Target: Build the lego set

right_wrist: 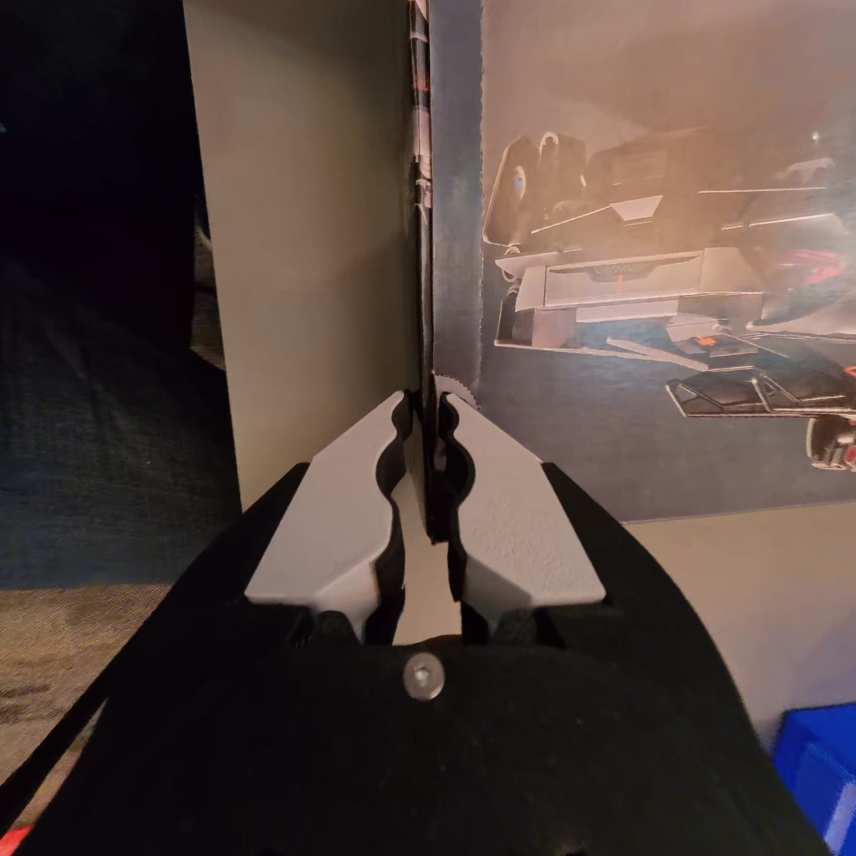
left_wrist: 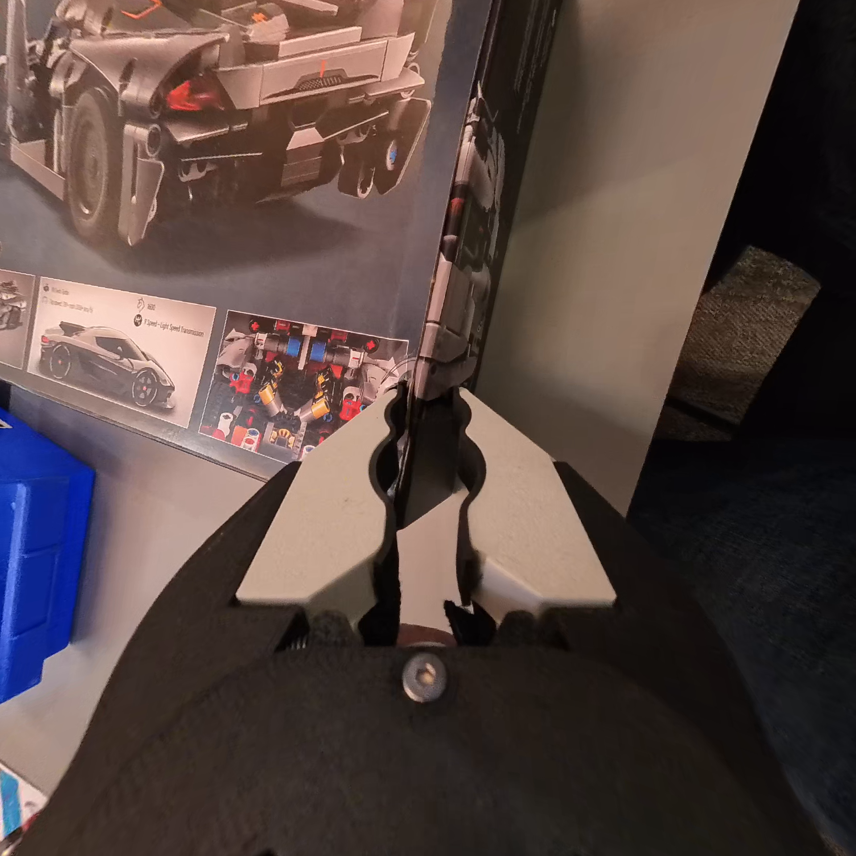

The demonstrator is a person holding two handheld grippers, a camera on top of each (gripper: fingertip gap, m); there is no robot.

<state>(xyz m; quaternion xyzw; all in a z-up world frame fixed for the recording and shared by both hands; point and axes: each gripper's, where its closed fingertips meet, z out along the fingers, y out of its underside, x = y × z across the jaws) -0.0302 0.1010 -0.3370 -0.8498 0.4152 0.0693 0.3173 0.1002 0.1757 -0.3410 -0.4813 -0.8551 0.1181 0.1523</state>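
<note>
The lego box (left_wrist: 231,208) stands on a pale table (left_wrist: 162,532), its printed face showing a grey car. One end flap (left_wrist: 579,231) is swung open, pale inner side showing. My left gripper (left_wrist: 428,393) is shut on the lower edge of that flap, where it meets the box. In the right wrist view the box face (right_wrist: 648,324) is on the right and a pale open flap (right_wrist: 315,231) on the left. My right gripper (right_wrist: 425,396) is shut on the thin flap edge between them. I cannot tell whether both grip the same flap.
A blue plastic bin (left_wrist: 37,532) sits on the table left of the left gripper; it also shows in the right wrist view (right_wrist: 824,764) at the lower right. Dark fabric (left_wrist: 764,556) and a grey woven surface (left_wrist: 741,333) lie beyond the table edge. The grippers' ends are close to 15 centimetres from one another.
</note>
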